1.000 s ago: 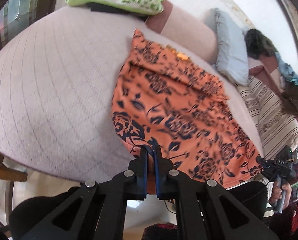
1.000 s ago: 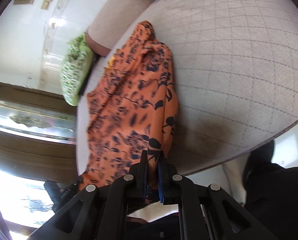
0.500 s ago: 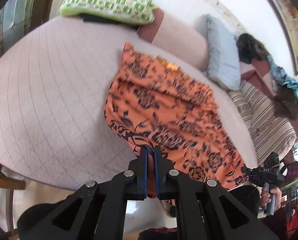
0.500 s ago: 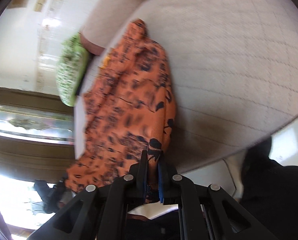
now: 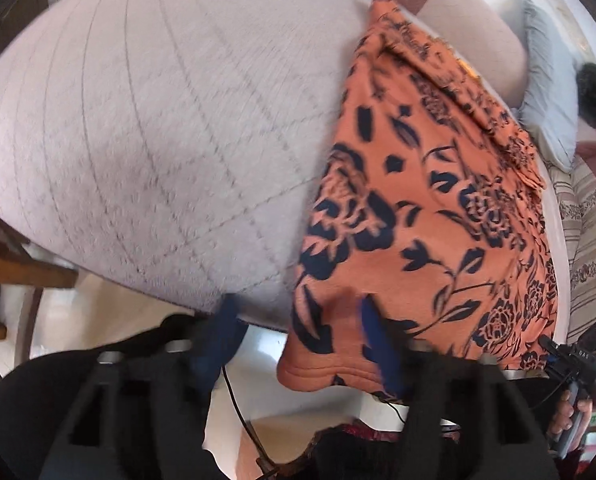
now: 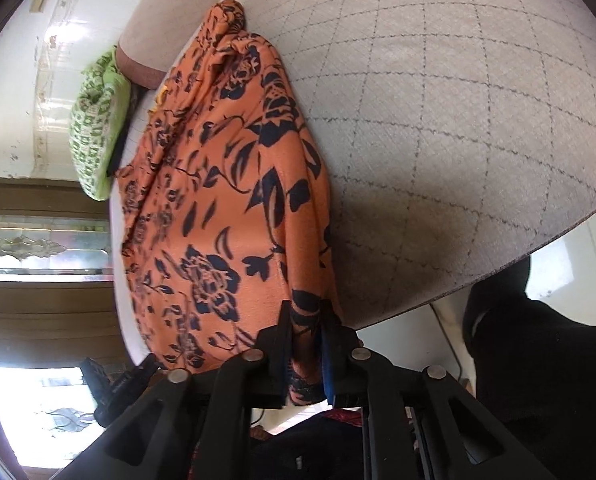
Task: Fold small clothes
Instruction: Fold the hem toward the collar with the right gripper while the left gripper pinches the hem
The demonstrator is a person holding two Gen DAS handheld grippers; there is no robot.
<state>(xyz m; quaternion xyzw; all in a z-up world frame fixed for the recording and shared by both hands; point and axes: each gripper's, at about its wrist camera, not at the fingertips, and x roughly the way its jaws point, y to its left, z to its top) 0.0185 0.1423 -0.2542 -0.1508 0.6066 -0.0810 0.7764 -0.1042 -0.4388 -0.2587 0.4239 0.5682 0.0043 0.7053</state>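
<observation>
An orange cloth (image 5: pixel 438 200) with dark blue flowers lies stretched over the quilted grey bed (image 5: pixel 157 140), its near hem hanging over the bed's edge. My left gripper (image 5: pixel 298 328) is opening wide. The cloth's near corner droops loose between its blue fingers (image 5: pixel 225 320) without being pressed. In the right wrist view the same cloth (image 6: pixel 217 220) runs away along the bed (image 6: pixel 458 120). My right gripper (image 6: pixel 306 332) is opening a little at the other near corner, and a strip of cloth still sits between its fingers.
A green patterned pillow (image 6: pixel 97 132) lies at the bed's far end, with a grey-blue pillow (image 5: pixel 546 92) and a striped cover (image 5: pixel 590 240) to the right. A dark-clothed leg (image 6: pixel 538 360) stands by the bed's edge. Wooden furniture (image 5: pixel 17 272) stands to the left.
Both grippers have sunk toward the bed's near edge. The left jaws have sprung wide and let go of the corner. The right jaws have parted slightly around the cloth.
</observation>
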